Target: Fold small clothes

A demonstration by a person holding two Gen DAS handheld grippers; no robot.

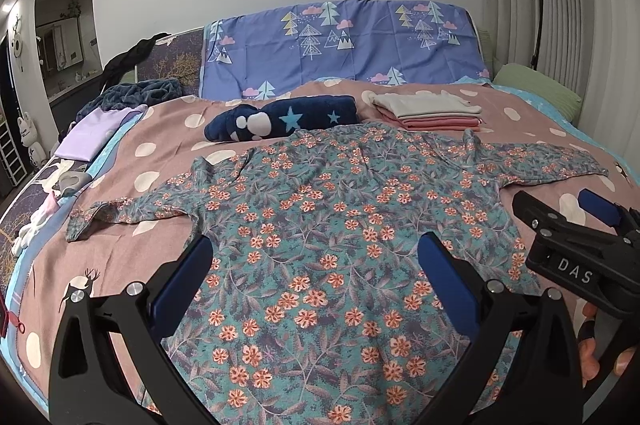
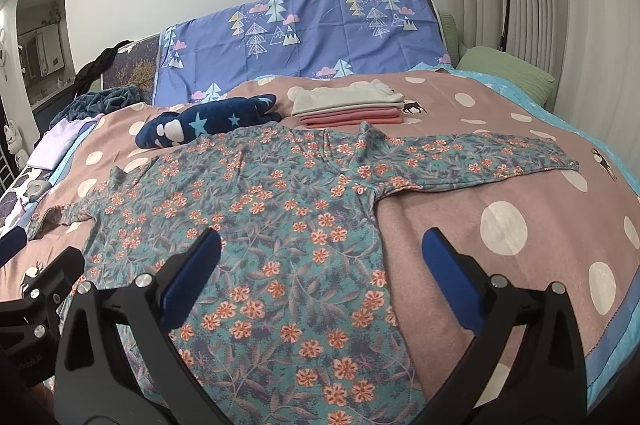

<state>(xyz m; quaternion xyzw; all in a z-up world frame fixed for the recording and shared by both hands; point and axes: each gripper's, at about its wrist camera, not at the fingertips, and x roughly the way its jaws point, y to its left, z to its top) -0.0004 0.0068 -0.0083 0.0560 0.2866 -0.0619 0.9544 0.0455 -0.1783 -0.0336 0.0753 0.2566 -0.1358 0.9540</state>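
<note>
A teal long-sleeved top with orange flowers (image 1: pixel 320 225) lies spread flat on the bed, sleeves out to both sides; it also shows in the right wrist view (image 2: pixel 260 225). My left gripper (image 1: pixel 316 253) is open and empty, hovering over the top's lower body. My right gripper (image 2: pixel 320 249) is open and empty over the top's right hem edge. The right gripper also shows at the right of the left wrist view (image 1: pixel 568 213). The left gripper's body shows at the left edge of the right wrist view (image 2: pixel 32 289).
A pink spotted bedspread (image 2: pixel 500 225) covers the bed. A folded stack of cream and pink clothes (image 1: pixel 428 111) lies beyond the top. A navy star-print item (image 1: pixel 280 119) lies beside it. A blue tree-print sheet (image 1: pixel 340 45) drapes the headboard. A green pillow (image 1: pixel 540 93) sits at far right.
</note>
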